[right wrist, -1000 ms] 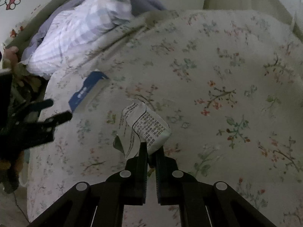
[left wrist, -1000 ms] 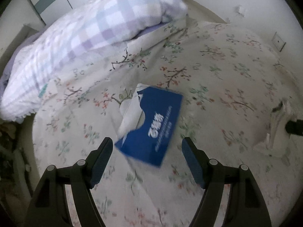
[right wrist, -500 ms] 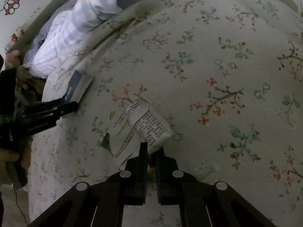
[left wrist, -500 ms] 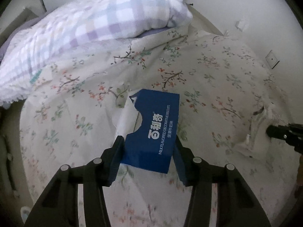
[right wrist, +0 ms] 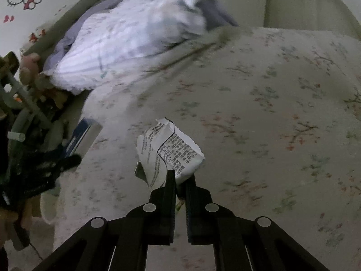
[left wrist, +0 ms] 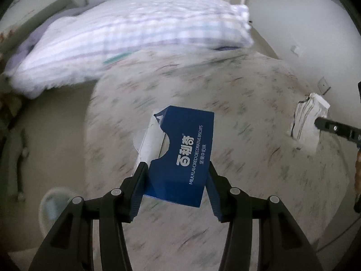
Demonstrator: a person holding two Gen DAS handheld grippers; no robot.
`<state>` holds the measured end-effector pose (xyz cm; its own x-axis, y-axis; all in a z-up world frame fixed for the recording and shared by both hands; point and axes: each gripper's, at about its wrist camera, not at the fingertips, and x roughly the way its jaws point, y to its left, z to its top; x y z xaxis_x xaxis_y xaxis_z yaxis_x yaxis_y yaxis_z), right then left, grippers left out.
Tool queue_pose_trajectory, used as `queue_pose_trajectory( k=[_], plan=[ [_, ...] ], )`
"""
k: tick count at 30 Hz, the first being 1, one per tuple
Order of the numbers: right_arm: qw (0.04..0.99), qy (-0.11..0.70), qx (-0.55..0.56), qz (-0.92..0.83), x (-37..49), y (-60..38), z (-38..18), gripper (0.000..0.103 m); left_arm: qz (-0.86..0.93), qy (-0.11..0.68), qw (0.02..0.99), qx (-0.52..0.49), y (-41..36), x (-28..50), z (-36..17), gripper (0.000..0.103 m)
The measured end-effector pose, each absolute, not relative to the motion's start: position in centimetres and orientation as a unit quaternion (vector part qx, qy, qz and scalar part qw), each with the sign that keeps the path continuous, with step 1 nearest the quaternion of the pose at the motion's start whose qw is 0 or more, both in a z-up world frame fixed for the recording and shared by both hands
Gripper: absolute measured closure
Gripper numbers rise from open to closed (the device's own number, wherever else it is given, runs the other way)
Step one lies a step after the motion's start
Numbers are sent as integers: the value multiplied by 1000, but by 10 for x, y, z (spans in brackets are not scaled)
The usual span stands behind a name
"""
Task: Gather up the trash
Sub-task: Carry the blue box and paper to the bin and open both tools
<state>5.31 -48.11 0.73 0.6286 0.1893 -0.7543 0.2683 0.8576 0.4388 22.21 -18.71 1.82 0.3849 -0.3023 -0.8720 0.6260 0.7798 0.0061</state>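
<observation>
The left claw (left wrist: 178,180) is clamped on the lower end of a blue biscuit box (left wrist: 183,155), one pad on each side wall, and the box hangs clear of the bed (left wrist: 248,94) with its torn top pointing away. Its jaws have just been closing, with the box between them, to about half their width. The right claw (right wrist: 180,179) is pinched almost fully together on the corner of a crumpled white wrapper (right wrist: 169,152) printed with black text, which also looks lifted off the flowered bedspread. In the left view that wrapper (left wrist: 309,119) shows at the far right, well apart from the box. Beyond both lie the bedspread and a checked pillow (left wrist: 135,43) at the head of the bed.

Both visible pieces of trash appear picked up, so the gathering seems done here. What is left is dropping them somewhere. A pale round container (left wrist: 56,205) beside the bed may be a bin, though it is too blurred to tell.
</observation>
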Motion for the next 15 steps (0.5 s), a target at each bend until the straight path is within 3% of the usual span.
queue_pose_trajectory(
  k=[7,15],
  plan=[
    [863,441,245,16,75,-403,15,98,-226,491,833,117,-68,222,14,50],
    [856,465,217,69,112,-313,6,98,-188,509,837,74,6,227,-8,50]
  ],
)
